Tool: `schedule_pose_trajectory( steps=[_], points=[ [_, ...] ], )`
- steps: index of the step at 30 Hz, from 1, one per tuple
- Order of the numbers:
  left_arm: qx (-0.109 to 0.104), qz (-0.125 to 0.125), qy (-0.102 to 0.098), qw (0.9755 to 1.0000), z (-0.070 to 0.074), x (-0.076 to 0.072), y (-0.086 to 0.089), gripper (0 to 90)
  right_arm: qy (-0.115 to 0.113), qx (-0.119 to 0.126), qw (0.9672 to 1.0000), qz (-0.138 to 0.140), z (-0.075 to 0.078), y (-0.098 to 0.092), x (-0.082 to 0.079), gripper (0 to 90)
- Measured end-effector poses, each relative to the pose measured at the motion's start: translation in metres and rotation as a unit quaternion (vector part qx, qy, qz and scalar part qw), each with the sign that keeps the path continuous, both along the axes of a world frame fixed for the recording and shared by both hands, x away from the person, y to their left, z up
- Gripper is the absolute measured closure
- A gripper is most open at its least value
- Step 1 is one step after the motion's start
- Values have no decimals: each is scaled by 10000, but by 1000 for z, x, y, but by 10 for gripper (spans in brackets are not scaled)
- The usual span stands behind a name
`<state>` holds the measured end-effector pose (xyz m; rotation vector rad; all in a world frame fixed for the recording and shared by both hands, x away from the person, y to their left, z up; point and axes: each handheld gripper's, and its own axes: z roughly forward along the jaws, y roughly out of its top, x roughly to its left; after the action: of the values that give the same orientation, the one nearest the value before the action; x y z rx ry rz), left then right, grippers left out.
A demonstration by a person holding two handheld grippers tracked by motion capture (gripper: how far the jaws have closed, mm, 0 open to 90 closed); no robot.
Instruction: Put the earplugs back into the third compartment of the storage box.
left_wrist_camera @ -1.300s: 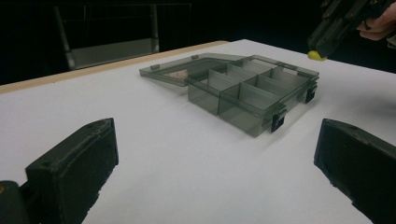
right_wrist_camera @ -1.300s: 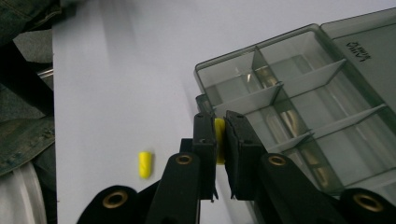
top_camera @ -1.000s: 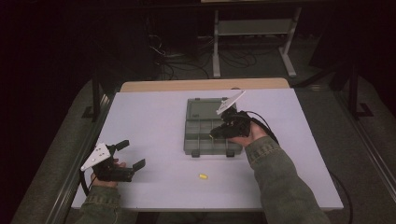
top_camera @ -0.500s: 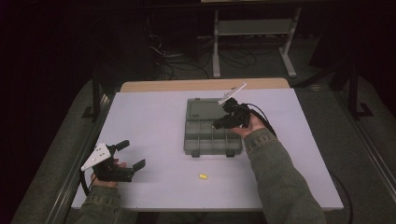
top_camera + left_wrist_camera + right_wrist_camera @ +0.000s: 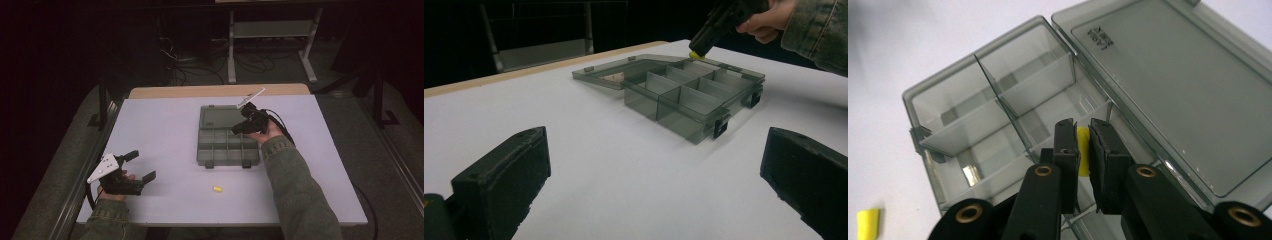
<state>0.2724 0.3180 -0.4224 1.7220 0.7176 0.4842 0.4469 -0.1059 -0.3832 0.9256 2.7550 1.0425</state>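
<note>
A smoky grey compartment box [image 5: 202, 150] lies mid-table, its lid [image 5: 218, 117] folded flat behind it. My right gripper [image 5: 238, 131] hovers over the box's far right compartments, shut on a small yellow piece [image 5: 1083, 150]. In the right gripper view the box [image 5: 948, 85] and lid [image 5: 1173, 90] lie just below the right gripper [image 5: 1083, 145]. From the left gripper view the box [image 5: 684, 95] and the yellow piece [image 5: 695, 54] at the right gripper's tip [image 5: 701, 47] are visible. My left gripper [image 5: 142, 166] rests open at the near left, nothing between its jaws [image 5: 654, 175].
A second yellow piece [image 5: 217, 189] lies on the white table in front of the box, also seen low left in the right gripper view [image 5: 868, 220]. A metal stand [image 5: 270, 30] and cables sit beyond the table's far edge.
My right hand has carried the yellow piece a little farther over the box and lower toward its compartments. The left gripper has stayed put.
</note>
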Motion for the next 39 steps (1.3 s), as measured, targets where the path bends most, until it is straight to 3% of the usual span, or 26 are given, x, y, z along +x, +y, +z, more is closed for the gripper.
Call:
schedule_pose_trajectory(
  steps=[10,11,12,13,14,18,22,23,25,29,39],
  points=[
    [20,-36,13,10000,0,0,-1,0,125,-252,9996,30,-11,4,2,776],
    [28,-42,15,10000,0,0,-1,0,129,-264,9996,24,-12,5,2,734],
    [29,-50,18,10000,0,1,-1,0,120,-277,9995,-41,-12,5,1,625],
    [34,-52,15,10000,0,0,-1,0,120,-277,9995,-41,-12,5,1,625],
    [27,-58,16,10000,0,0,-2,0,118,-281,9995,-111,-11,6,0,537],
    [33,-59,19,10000,0,0,-2,0,33,-268,9994,-220,-8,6,-2,399],
    [36,-59,20,10000,0,0,-1,0,61,-47,9996,-279,1,1,-6,113],
    [36,-59,20,10000,0,0,-1,0,61,-47,9996,-279,1,1,-6,113],
    [34,-54,19,10000,0,1,-1,0,79,-69,9996,-273,5,-1,-10,18],
    [46,-51,16,10000,0,0,-2,0,64,-79,9994,-335,13,-5,-17,0],
    [49,-43,17,10000,0,0,-2,0,-250,253,9993,-103,39,-12,-45,0]
  ],
)
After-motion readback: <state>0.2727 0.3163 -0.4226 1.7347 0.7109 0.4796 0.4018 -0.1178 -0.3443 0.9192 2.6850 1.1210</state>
